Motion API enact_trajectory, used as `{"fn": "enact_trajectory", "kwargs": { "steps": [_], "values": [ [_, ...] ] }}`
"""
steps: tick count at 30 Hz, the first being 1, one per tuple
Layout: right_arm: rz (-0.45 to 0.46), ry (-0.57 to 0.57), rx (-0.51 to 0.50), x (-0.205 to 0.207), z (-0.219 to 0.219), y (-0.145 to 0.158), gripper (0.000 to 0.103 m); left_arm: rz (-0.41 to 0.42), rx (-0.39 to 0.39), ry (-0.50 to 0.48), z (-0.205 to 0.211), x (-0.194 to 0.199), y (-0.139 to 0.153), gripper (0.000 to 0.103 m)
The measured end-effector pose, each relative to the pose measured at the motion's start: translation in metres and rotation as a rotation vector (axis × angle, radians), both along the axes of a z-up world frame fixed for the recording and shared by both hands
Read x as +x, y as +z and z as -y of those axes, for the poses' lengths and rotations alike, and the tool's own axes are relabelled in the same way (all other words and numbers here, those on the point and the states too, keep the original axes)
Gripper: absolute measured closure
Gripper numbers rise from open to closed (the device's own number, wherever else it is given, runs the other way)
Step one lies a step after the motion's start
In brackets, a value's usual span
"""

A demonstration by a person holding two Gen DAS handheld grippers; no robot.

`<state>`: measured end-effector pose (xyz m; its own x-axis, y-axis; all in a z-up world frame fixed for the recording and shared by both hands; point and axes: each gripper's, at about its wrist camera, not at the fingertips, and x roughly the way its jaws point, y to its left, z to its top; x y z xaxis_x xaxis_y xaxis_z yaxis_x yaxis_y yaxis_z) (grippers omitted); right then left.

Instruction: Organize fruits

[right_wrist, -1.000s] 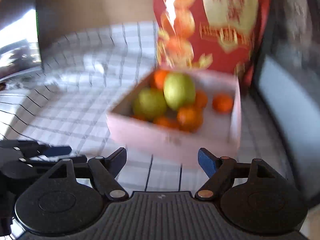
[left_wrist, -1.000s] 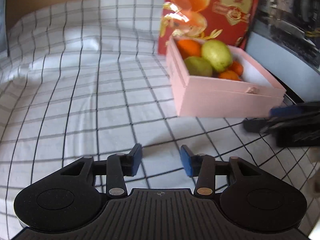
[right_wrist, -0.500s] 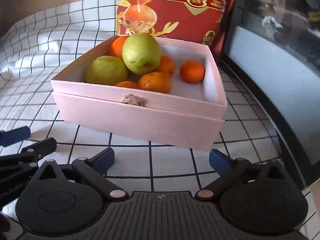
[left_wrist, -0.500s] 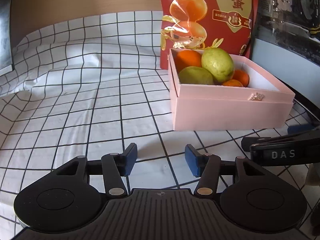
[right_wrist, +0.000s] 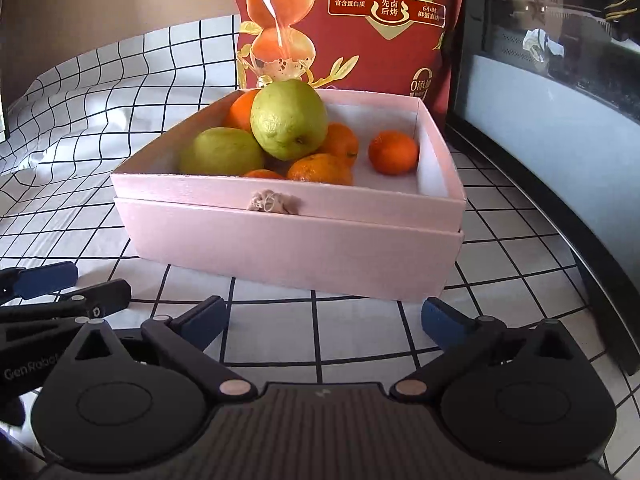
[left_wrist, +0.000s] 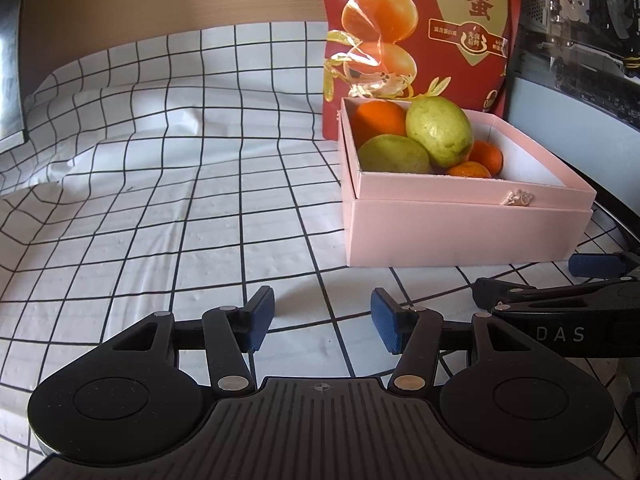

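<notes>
A pink box (right_wrist: pixel 300 252) stands on the checked cloth (left_wrist: pixel 160 200). It holds two green fruits, one (right_wrist: pixel 288 120) piled on top and one (right_wrist: pixel 220 152) at the left, plus several oranges, one (right_wrist: pixel 394 152) lying apart at the right. My right gripper (right_wrist: pixel 324 316) is open just in front of the box wall, with nothing between its fingers. My left gripper (left_wrist: pixel 322 312) is open over bare cloth, near the front left of the box (left_wrist: pixel 460 232). The two grippers sit side by side: the left gripper (right_wrist: pixel 80 286) shows in the right wrist view and the right gripper (left_wrist: pixel 544 278) in the left wrist view.
A tall red snack bag (right_wrist: pixel 348 20) stands upright right behind the box. A dark appliance with a pale front (right_wrist: pixel 560 100) runs along the right side. The wrinkled checked cloth stretches away to the left, up to a brown wall.
Both grippers' jaws have spread wider. The right gripper has sunk and come close to the front of the box, which now fills its view. The left view has tilted up a little.
</notes>
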<state>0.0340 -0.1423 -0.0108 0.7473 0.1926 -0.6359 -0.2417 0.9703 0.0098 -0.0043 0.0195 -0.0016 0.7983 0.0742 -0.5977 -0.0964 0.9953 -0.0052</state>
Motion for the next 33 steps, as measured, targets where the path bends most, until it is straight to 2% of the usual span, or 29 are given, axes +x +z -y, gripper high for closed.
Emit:
{"fn": "enact_trajectory", "kwargs": {
  "steps": [33],
  "values": [
    [0.001,0.000,0.000,-0.0005,0.0002,-0.0006,0.000,0.002,0.002,0.013,-0.0008,-0.0004,0.0001,0.048]
  ]
}}
